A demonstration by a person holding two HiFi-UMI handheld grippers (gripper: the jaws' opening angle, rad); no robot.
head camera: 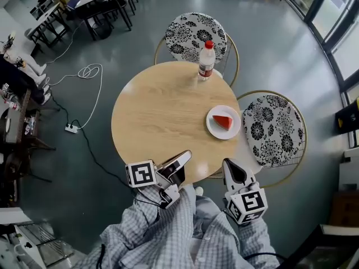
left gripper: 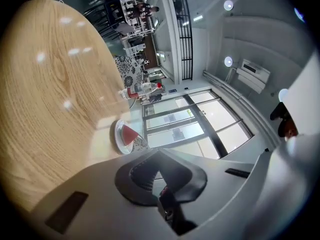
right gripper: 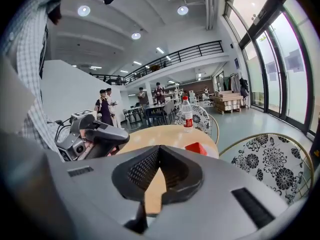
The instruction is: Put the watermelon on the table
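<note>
We count one plate ahead of the right gripper, one watermelon slice on it; one bottle beyond; left gripper and right both closed, empty

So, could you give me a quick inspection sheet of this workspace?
Surface: round wooden table.
Job's things: watermelon slice on a plate, near the table's right edge.
Clutter: bottle, upright at the far edge.
Grippers: left gripper and right gripper both shut, empty, by the near edge.
Cables: cable looped on the floor, running to a power strip, left of the table.
Surroundings: chair at the far side; second chair at the right; windows.
</note>
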